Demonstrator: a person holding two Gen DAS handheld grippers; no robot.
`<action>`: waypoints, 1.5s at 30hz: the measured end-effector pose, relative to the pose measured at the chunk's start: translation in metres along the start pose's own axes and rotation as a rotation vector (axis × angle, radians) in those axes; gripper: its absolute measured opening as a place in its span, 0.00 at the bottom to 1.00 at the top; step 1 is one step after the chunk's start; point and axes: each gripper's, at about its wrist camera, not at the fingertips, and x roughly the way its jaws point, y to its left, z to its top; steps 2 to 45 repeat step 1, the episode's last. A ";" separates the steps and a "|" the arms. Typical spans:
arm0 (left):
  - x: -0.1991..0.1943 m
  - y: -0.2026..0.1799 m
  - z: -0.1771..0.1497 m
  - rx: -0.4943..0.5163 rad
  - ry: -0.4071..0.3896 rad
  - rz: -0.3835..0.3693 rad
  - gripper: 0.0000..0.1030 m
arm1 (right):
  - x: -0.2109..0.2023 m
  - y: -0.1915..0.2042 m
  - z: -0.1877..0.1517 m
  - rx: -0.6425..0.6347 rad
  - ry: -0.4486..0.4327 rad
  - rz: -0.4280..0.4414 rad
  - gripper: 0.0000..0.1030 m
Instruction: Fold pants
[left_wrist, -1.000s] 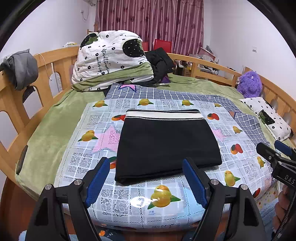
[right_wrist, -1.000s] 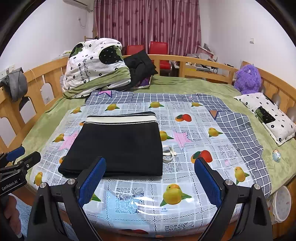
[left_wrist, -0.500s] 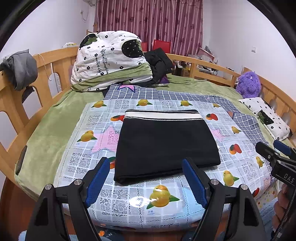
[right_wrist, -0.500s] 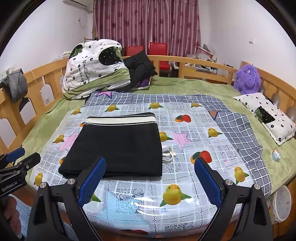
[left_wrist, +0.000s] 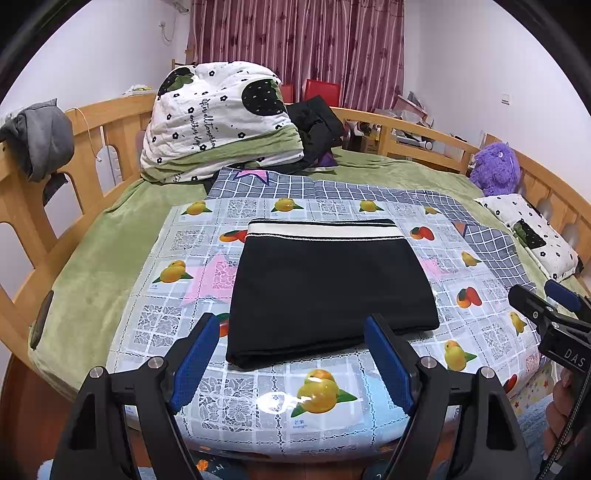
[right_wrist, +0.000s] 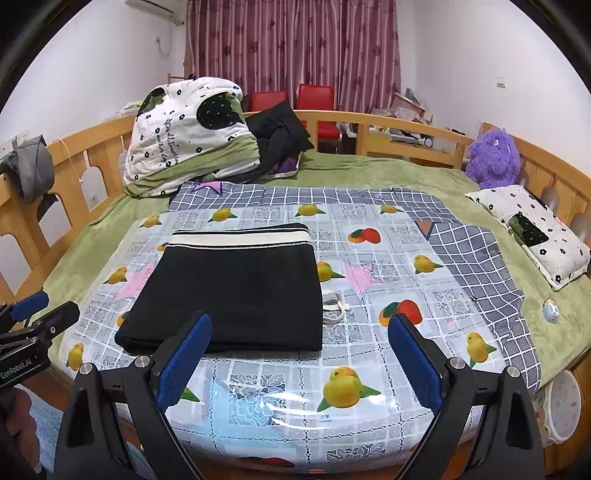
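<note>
A pair of black pants (left_wrist: 328, 284) lies folded into a neat rectangle on a plastic sheet (left_wrist: 258, 402) printed with fruit, spread over a bed. The white-striped waistband (left_wrist: 321, 229) faces the far side. A small white cord (right_wrist: 334, 306) pokes out from the right edge of the pants, touching them.

The left gripper (left_wrist: 291, 354) hangs just short of the near edge of the pants, its blue-padded fingers (left_wrist: 194, 360) spread wide with nothing between them. The right gripper (right_wrist: 299, 356) hangs beside it, toward the right half of the pants, also spread wide and holding nothing. Each gripper shows at the edge of the other's view.

Behind the pants, a checked grey cloth (right_wrist: 476, 251) lies under the plastic sheet, over a green blanket (left_wrist: 99, 258). A bundled white quilt (left_wrist: 214, 118) with black flowers sits at the far left, with dark clothes (left_wrist: 317, 125) piled against it. A purple plush toy (right_wrist: 491, 158) and a small flowered pillow (right_wrist: 535, 229) rest at the right. A grey garment (left_wrist: 40, 136) hangs over the wooden bed rail (left_wrist: 22, 206). Red chairs (right_wrist: 314, 99) stand before maroon curtains (right_wrist: 291, 48).

Readable writing: "GenRobot.AI" on the left gripper's body as seen from the right wrist, and "DAS" on the right gripper's body as seen from the left wrist. The quilt carries cursive lettering too small to read.
</note>
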 end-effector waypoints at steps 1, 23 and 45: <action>0.000 0.000 0.000 -0.002 0.001 -0.002 0.77 | -0.001 0.000 0.000 0.000 -0.002 0.003 0.92; 0.000 0.000 0.000 -0.002 0.001 -0.002 0.77 | -0.001 0.000 0.000 0.000 -0.002 0.003 0.92; 0.000 0.000 0.000 -0.002 0.001 -0.002 0.77 | -0.001 0.000 0.000 0.000 -0.002 0.003 0.92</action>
